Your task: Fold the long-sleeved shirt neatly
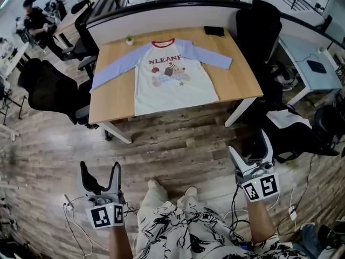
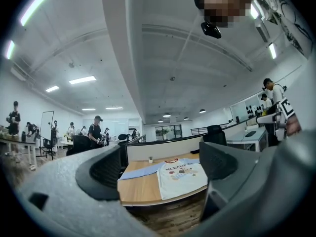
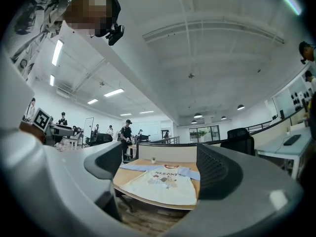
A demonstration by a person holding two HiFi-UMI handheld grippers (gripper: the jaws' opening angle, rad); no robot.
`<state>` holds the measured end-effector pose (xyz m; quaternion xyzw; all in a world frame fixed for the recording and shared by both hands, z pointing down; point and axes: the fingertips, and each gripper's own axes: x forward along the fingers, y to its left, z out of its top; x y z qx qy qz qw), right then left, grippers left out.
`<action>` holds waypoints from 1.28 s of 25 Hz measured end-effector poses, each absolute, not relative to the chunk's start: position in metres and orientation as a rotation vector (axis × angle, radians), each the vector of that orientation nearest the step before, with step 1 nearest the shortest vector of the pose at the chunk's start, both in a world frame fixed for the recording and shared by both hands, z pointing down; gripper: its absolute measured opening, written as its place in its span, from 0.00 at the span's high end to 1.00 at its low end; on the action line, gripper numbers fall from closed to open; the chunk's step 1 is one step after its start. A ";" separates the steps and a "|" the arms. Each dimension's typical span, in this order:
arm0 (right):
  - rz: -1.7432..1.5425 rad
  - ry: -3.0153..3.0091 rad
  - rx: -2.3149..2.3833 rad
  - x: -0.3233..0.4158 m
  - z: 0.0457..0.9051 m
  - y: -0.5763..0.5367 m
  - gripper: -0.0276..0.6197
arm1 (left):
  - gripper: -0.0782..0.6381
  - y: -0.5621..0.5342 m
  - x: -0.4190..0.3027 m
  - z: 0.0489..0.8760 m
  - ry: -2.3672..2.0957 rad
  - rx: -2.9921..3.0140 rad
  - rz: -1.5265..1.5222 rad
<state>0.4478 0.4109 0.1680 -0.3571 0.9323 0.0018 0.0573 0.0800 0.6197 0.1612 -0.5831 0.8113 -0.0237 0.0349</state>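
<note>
A long-sleeved shirt (image 1: 168, 74) lies flat on the wooden table (image 1: 240, 74), white body, blue sleeves spread out, red collar, a print on the chest. The left gripper view shows the shirt (image 2: 181, 177) far ahead, and so does the right gripper view, where the shirt (image 3: 165, 181) is framed by the jaws. My left gripper (image 1: 101, 178) hangs over the floor at the lower left, open and empty. My right gripper (image 1: 249, 154) is at the lower right, also open with nothing in it. Both are well short of the table.
Black office chairs (image 1: 48, 93) stand left of the table and another chair (image 1: 259, 26) at its far right. A small potted plant (image 1: 129, 39) and a dark flat object (image 1: 214, 31) sit at the table's back edge. Cables lie on the wooden floor (image 1: 178, 150).
</note>
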 end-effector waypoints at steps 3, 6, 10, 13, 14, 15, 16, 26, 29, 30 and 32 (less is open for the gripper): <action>0.005 2.850 -1.063 0.428 0.172 0.402 0.23 | 0.21 0.613 0.064 0.168 2.510 -1.790 -0.067; -0.001 2.854 -1.065 0.407 0.177 0.389 0.23 | 0.21 0.598 0.042 0.178 2.515 -1.800 -0.059; 0.003 2.857 -1.085 0.366 0.179 0.363 0.23 | 0.21 0.568 -0.003 0.185 2.512 -1.819 -0.046; 0.008 2.848 -1.111 0.326 0.175 0.340 0.23 | 0.21 0.538 -0.048 0.187 2.507 -1.841 -0.032; 0.011 2.846 -1.115 0.310 0.172 0.333 0.23 | 0.21 0.528 -0.065 0.186 2.504 -1.847 -0.027; 0.015 2.845 -1.115 0.292 0.169 0.325 0.23 | 0.21 0.519 -0.082 0.184 2.500 -1.853 -0.026; 0.020 2.843 -1.112 0.272 0.164 0.319 0.23 | 0.21 0.511 -0.099 0.181 2.494 -1.858 -0.030; 0.082 2.819 -1.092 0.102 0.123 0.267 0.23 | 0.21 0.447 -0.251 0.158 2.400 -1.928 -0.072; 0.059 2.866 -1.046 0.066 0.131 0.250 0.23 | 0.21 0.433 -0.279 0.165 2.419 -1.920 -0.104; 0.055 2.880 -1.032 0.057 0.133 0.242 0.23 | 0.21 0.427 -0.285 0.168 2.430 -1.915 -0.112; 0.039 2.901 -0.999 0.040 0.139 0.223 0.23 | 0.21 0.415 -0.296 0.175 2.462 -1.901 -0.117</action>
